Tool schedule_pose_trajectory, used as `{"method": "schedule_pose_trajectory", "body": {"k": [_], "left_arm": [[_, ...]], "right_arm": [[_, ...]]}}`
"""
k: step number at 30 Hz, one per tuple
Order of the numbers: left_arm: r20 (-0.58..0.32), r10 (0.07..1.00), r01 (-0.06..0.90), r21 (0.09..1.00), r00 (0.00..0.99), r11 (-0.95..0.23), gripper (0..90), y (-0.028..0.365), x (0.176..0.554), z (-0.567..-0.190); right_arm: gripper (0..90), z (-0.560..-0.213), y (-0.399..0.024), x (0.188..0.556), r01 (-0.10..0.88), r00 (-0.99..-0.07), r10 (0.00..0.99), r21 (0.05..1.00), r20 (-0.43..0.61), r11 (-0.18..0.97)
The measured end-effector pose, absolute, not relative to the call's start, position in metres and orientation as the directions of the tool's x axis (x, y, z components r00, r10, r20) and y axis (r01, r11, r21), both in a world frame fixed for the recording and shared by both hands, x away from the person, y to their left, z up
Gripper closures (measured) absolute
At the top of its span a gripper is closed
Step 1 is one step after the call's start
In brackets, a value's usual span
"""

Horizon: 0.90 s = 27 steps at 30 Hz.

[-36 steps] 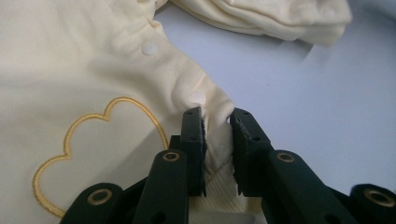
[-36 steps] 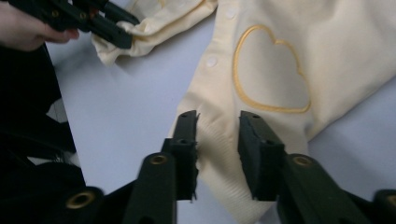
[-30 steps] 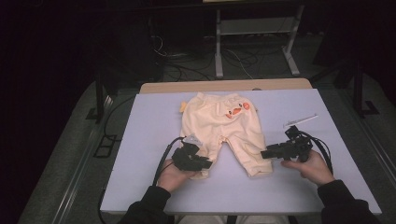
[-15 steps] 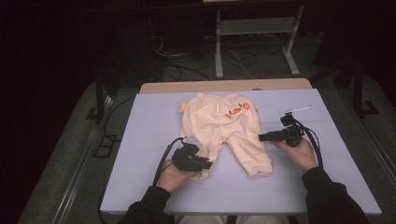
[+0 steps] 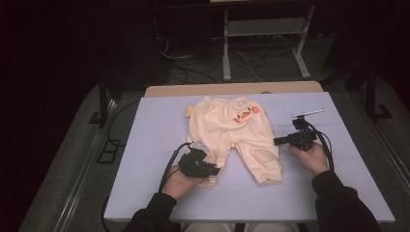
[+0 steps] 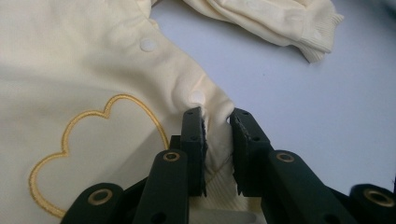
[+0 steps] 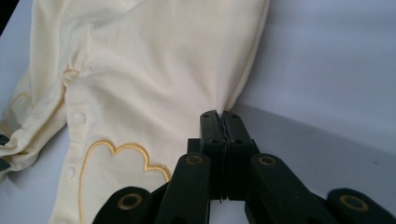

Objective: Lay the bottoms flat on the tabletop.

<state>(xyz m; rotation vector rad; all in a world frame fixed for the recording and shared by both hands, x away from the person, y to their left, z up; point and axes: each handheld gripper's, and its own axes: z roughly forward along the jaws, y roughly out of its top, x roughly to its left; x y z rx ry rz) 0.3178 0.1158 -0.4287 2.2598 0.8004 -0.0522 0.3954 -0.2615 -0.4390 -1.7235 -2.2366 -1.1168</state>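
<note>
From the high view, the baby trousers (image 5: pixel 232 137) are lying flat on the lilac bench (image 5: pixel 145 145), waistband away from the person, legs pointing back toward them. The left tool (image 5: pixel 208 170) is sitting at the cuff of one leg, the right tool (image 5: pixel 279 141) at the garment's outer side edge, so the cloth is being pinned at two far-apart points, likely for a fold or a lift.

In the left gripper view, the left tool (image 6: pixel 217 140) is standing narrow, pinching a ridge of cuff fabric just below a snap (image 6: pixel 196 97).

In the right gripper view, the right tool (image 7: pixel 223 122) has just been closing and its jaws are meeting tight, nipping the thin side edge of the trousers (image 7: pixel 154 70).
</note>
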Motion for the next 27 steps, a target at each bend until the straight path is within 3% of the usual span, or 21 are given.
{"method": "schedule_pose_trajectory", "body": {"k": [27], "left_arm": [[-0.283, 0.491, 0.549, 0.616, 0.824, -0.565, 74.6, 0.112, 0.305, -0.427]], "right_arm": [[87.9, -0.435, -0.276, 0.363, 0.876, -0.372, 0.779, 0.469, 0.505, 0.113]]}}
